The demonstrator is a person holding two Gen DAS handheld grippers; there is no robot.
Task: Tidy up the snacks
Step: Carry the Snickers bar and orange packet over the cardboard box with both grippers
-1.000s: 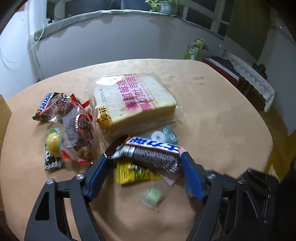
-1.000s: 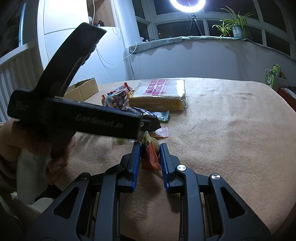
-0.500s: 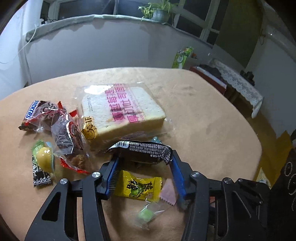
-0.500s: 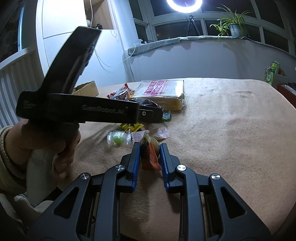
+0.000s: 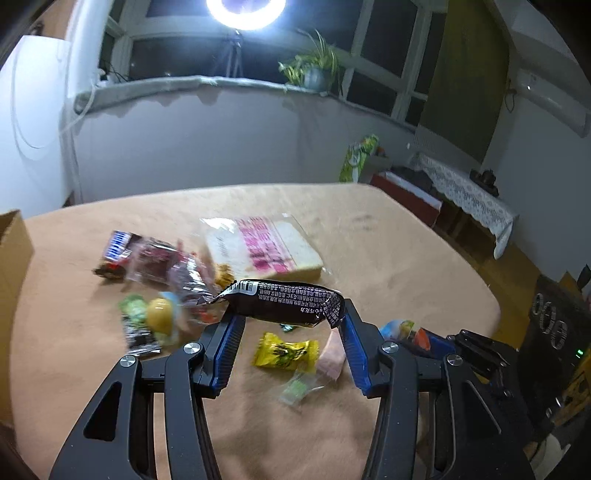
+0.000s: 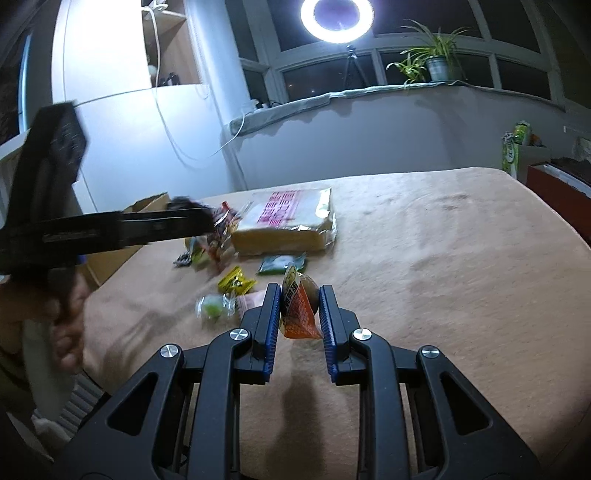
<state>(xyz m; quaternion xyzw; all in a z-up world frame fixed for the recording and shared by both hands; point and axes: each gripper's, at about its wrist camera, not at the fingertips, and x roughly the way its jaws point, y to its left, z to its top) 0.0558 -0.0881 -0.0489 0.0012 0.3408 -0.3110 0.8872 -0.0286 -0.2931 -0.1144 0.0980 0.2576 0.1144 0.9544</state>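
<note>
My left gripper (image 5: 291, 314) is shut on a black snack bar (image 5: 284, 302) and holds it above the table. The left gripper also shows in the right wrist view (image 6: 192, 218), blurred, at the left. My right gripper (image 6: 297, 301) is shut on an orange snack packet (image 6: 299, 314), just above the tan tablecloth (image 6: 443, 277). A wrapped bread loaf (image 5: 262, 251) lies behind. A yellow candy (image 5: 286, 352), a pink packet (image 5: 332, 362) and a green sweet (image 5: 295, 387) lie under the left gripper. A Snickers bar (image 5: 118, 251) and clear red packets (image 5: 170, 266) lie at the left.
A cardboard box (image 5: 11, 258) stands at the table's left edge, and shows in the right wrist view (image 6: 147, 206). A green packet (image 6: 280, 264) lies in front of the loaf. A ring light (image 6: 334, 16) and a potted plant (image 6: 432, 62) are at the window.
My left gripper has lifted the black snack bar up off the table and moved left toward the box. The right gripper keeps the orange packet and has barely moved.
</note>
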